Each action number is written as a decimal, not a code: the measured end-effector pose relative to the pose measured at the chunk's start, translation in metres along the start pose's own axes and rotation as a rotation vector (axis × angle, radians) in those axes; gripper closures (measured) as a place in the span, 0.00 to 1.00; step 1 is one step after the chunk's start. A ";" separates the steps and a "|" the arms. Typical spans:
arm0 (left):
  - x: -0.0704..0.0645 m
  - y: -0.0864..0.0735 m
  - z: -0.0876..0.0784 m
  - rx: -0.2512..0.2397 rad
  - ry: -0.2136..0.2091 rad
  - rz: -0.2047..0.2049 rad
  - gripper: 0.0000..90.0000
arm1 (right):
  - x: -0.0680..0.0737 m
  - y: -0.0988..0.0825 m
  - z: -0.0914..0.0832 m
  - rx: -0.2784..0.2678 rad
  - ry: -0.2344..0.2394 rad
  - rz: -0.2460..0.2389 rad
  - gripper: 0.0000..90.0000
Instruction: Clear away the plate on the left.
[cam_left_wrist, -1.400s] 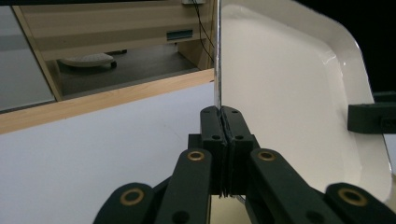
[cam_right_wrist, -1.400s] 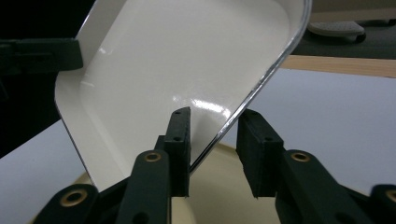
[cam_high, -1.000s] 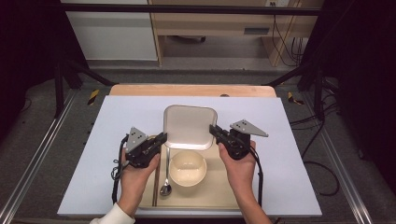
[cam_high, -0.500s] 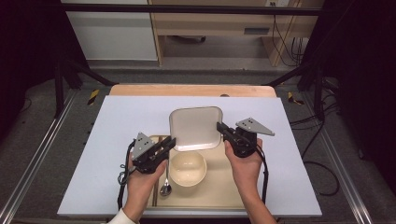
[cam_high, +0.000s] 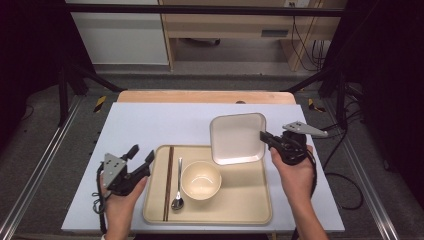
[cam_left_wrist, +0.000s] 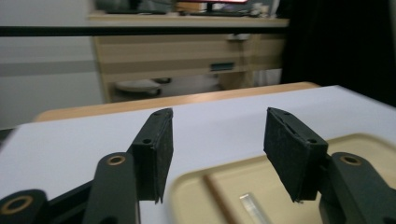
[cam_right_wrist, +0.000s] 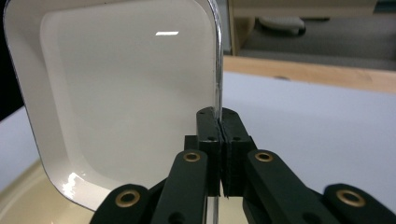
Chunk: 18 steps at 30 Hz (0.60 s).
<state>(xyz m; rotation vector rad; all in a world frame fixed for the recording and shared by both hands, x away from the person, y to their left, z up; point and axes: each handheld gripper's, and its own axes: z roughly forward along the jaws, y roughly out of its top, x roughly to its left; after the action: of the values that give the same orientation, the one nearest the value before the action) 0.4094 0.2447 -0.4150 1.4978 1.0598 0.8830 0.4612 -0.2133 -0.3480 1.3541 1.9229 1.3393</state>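
1. High view: the right gripper (cam_high: 263, 136) is clamped on the right rim of the square plate (cam_high: 236, 137). The plate sits over the far right corner of the beige tray (cam_high: 250, 200), partly out over the white table cover (cam_high: 150, 122); whether it rests on the tray or is lifted I cannot tell. The left gripper (cam_high: 142, 158) is just off the tray's left edge, above the table cover, jaws apart with nothing between them. On the tray: chopsticks (cam_high: 168, 181) along the left side, a spoon (cam_high: 178, 192) beside them, then a bowl (cam_high: 201, 180) near the middle.

2. Left gripper view: the jaws have just been opening and stand apart, the gap between them empty. Below them are the near corner of the tray (cam_left_wrist: 369, 144) and the blurred chopsticks (cam_left_wrist: 217, 196); the table cover (cam_left_wrist: 224, 116) runs beyond.

3. Right gripper view: the jaws are pressed together on the thin edge of the plate (cam_right_wrist: 126, 93), which stands on edge in this view, its glossy inner face to the left.
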 end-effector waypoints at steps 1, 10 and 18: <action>0.011 -0.006 -0.005 0.007 0.048 0.022 0.45 | -0.004 -0.002 -0.002 0.023 0.002 0.004 0.99; 0.046 -0.031 -0.022 0.076 0.132 0.028 0.38 | -0.033 -0.034 -0.014 0.203 0.006 0.041 0.99; 0.053 -0.037 -0.020 0.111 0.156 0.039 0.38 | -0.037 -0.049 -0.009 0.328 0.056 0.063 0.99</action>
<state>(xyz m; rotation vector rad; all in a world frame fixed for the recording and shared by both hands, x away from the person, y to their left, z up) 0.4029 0.3032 -0.4479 1.5653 1.2137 0.9958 0.4470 -0.2525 -0.3939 1.5537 2.2290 1.1351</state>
